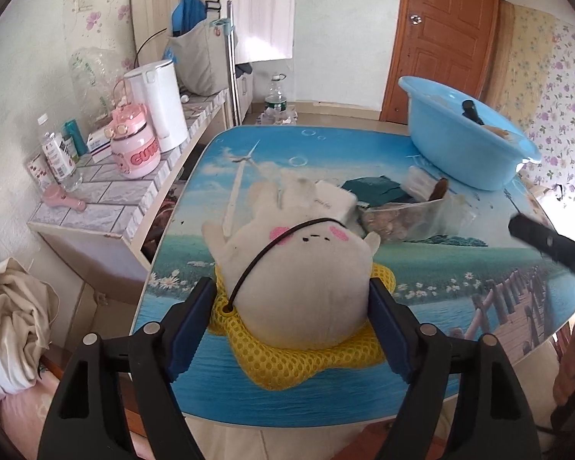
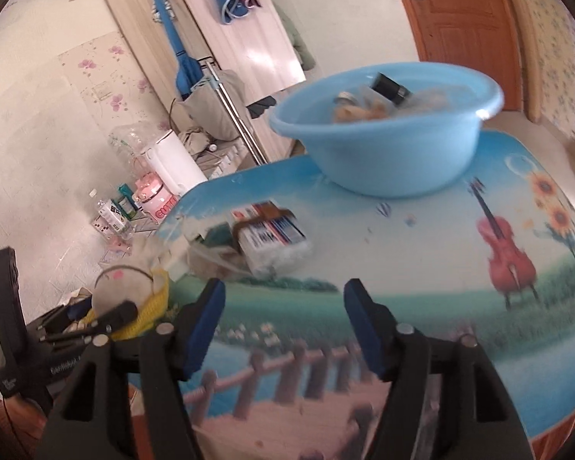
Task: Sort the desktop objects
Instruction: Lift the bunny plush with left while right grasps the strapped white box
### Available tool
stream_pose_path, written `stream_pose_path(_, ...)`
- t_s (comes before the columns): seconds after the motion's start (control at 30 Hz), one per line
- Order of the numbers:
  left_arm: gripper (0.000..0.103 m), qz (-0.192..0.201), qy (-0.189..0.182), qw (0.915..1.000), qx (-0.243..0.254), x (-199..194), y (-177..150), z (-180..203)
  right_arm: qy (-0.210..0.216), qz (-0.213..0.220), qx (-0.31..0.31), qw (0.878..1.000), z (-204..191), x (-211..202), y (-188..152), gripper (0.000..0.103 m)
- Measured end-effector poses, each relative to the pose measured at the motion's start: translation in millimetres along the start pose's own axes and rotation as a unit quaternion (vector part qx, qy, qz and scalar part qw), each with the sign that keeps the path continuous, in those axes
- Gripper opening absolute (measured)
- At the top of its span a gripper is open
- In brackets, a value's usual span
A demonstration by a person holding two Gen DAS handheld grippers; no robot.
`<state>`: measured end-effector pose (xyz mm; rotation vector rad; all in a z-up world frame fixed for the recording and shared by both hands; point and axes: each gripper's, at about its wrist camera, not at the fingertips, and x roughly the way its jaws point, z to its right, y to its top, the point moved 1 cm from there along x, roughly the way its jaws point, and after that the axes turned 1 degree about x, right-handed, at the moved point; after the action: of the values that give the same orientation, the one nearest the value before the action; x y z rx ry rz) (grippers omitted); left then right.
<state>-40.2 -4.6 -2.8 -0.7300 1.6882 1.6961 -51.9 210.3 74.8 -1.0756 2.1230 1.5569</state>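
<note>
Landmark: the blue basin [image 1: 467, 145] stands at the far right corner of the picture-printed table [image 1: 460, 276] and already holds a dark object and some pale items.
Plush toy: the cream plush toy [image 1: 303, 268] lies on a yellow mesh cushion [image 1: 295, 364] at the table's near edge, well apart from the basin and on the near-left side of it.
Left gripper: the left gripper [image 1: 293, 314] straddles the toy's body, jaws apart; the right pad sits against the fabric, the left shows a gap, so no real squeeze.
Right gripper: the right gripper [image 2: 283, 322] hangs over bare table on the near side of the basin, jaws apart, nothing between them.
Other clutter: a clear bag of bits [image 1: 406, 218] and a tissue pack [image 2: 272, 241] lie between toy and basin.
Step in hand: probably taking hold of the plush toy.
Next move: close the left jaws firmly on the soft body, lift it clear of the cushion and cord [image 1: 272, 249], and carry it to the basin.
</note>
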Motion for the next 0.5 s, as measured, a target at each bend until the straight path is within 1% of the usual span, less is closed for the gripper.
stream_pose_path(0.07, 0.081, 0.0, -0.006, 1.0, -0.003, 2, 1, -4, 0.006, -0.01, 0.0, 1.0, -1, 16, 11, 0.073)
stream_pose_path(0.2, 0.082, -0.005, -0.014, 0.9999, 0.001, 6, 6, -5, 0.018, -0.047, 0.005, 0.999, 3, 50, 22, 0.073)
stream_pose_path(0.27, 0.085, -0.012, -0.017, 0.9998, 0.001, 10, 7, -4, 0.018, -0.061, -0.001, 0.998, 2, 63, 25, 0.073)
stream_pose_path(0.37, 0.086, -0.013, -0.019, 0.9997, 0.007, 14, 6, -1, 0.028, -0.079, -0.001, 0.997, 1, 76, 26, 0.073)
stream_pose_path(0.4, 0.087, -0.014, -0.02, 0.9997, 0.008, 15, 6, 0, 0.03, -0.084, -0.004, 0.996, 0, 79, 25, 0.069)
stream_pose_path(0.43, 0.087, -0.015, -0.02, 0.9996, 0.009, 16, 5, 1, 0.029, -0.086, -0.01, 0.996, -1, 80, 24, 0.062)
stream_pose_path(0.5, 0.087, -0.017, -0.021, 0.9996, 0.012, 18, 5, 3, 0.026, -0.083, -0.02, 0.996, -2, 76, 20, 0.057)
